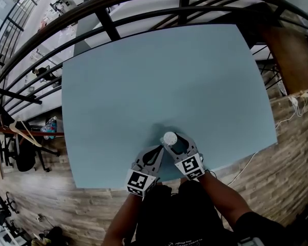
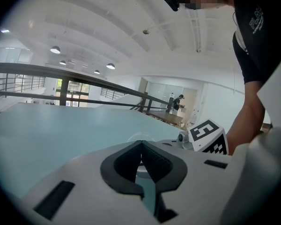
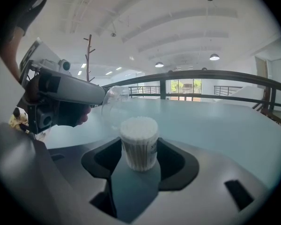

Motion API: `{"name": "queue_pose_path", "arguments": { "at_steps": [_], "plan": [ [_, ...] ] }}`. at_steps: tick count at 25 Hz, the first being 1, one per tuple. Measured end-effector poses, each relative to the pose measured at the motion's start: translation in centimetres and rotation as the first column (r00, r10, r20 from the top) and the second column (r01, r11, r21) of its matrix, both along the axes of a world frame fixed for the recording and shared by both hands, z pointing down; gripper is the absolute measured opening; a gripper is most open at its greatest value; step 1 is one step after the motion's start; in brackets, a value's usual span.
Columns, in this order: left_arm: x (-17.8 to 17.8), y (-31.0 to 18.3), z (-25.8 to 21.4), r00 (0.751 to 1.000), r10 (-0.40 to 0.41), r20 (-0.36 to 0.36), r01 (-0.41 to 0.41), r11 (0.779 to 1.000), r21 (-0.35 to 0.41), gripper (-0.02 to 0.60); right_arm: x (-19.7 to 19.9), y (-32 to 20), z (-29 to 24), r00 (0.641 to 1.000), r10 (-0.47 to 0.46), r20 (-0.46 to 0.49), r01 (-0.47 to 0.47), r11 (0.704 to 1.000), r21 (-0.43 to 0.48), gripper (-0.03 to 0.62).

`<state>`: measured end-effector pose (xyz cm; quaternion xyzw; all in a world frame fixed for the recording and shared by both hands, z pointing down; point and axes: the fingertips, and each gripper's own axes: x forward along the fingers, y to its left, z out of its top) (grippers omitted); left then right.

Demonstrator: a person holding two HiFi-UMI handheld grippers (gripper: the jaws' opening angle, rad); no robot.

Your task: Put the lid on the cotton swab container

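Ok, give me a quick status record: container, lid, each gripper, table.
container: cotton swab container upright, top open, swab tips exposed
lid: clear lid off the container, held beside it
left: left gripper shut on the clear lid
right: right gripper with pads against the container's sides
surface: light blue table

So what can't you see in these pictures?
- Clear lid: in the head view, see-through and too small to spot.
- Clear lid again: in the left gripper view, only a faint rim shows; the left hand-held gripper covers the rest.
- Print on the cotton swab container: in the right gripper view, too small and blurred.
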<state>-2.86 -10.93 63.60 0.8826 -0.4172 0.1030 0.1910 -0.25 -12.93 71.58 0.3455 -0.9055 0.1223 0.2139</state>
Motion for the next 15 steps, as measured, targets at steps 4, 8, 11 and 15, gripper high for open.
{"name": "queue_pose_path", "arguments": {
  "at_steps": [4, 8, 11, 15],
  "plan": [
    [0.5, -0.5, 0.1, 1.000, 0.008, 0.000, -0.008, 1.000, -0.008, 0.011, -0.1, 0.1, 0.1, 1.000, -0.004, 0.005, 0.003, 1.000, 0.010, 0.249],
    [1.3, -1.2, -0.4, 1.000, 0.013, -0.002, -0.013, 1.000, -0.017, 0.011, 0.0, -0.1, 0.1, 1.000, -0.004, 0.008, 0.004, 1.000, 0.023, 0.249],
    [1.6, -1.5, 0.0, 1.000, 0.019, 0.009, -0.019, 1.000, -0.020, 0.011, 0.0, 0.1, 0.1, 1.000, -0.004, 0.004, 0.004, 1.000, 0.013, 0.249],
    [2.1, -1.9, 0.0, 0.999, 0.035, 0.012, -0.035, 0.999, -0.023, 0.011, -0.1, 0.0, -0.3, 1.000, 0.004, 0.008, -0.004, 1.000, 0.010, 0.249]
  ]
}}
